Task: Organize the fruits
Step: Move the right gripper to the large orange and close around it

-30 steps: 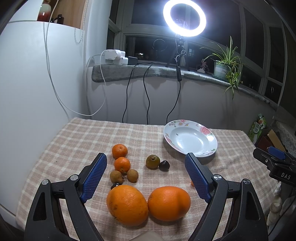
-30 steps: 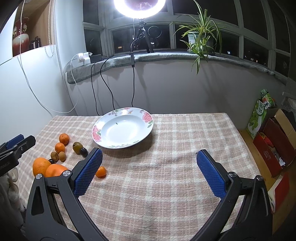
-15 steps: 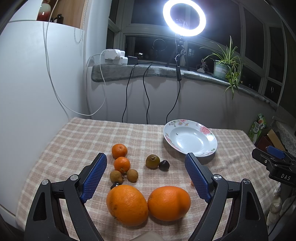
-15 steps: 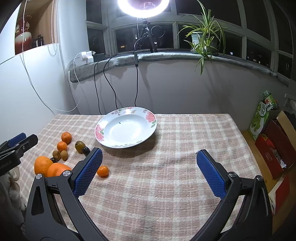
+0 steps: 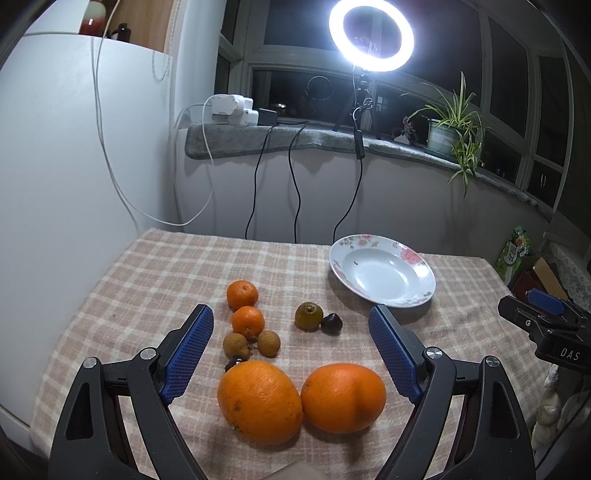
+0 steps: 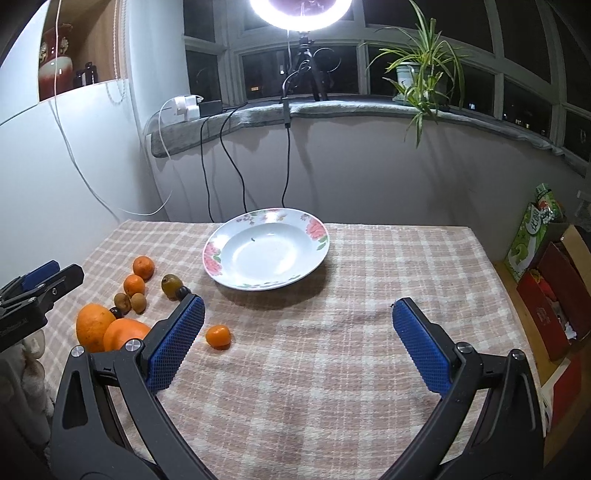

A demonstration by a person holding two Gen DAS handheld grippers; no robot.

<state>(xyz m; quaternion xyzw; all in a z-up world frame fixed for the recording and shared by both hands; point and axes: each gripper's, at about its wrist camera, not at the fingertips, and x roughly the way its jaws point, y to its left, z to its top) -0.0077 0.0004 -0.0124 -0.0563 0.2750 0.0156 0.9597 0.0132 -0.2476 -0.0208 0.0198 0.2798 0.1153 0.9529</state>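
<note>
Both hand-held grippers, left (image 5: 291, 347) and right (image 6: 295, 341), hover released. Centre the left over one large orange (image 5: 259, 401); clench gently, then carry it to the floral plate (image 5: 382, 271).

A ring light (image 5: 371, 35) glares from its stand on the grey windowsill (image 6: 332, 110), the dark windows (image 6: 476, 44) behind it showing night outside. A potted plant (image 6: 417, 70) trails over the sill, black cables (image 5: 295, 184) hang down the pale wall, and a white cabinet (image 5: 55, 166) stands left of the desk (image 6: 388, 266) with its checked cloth.
</note>
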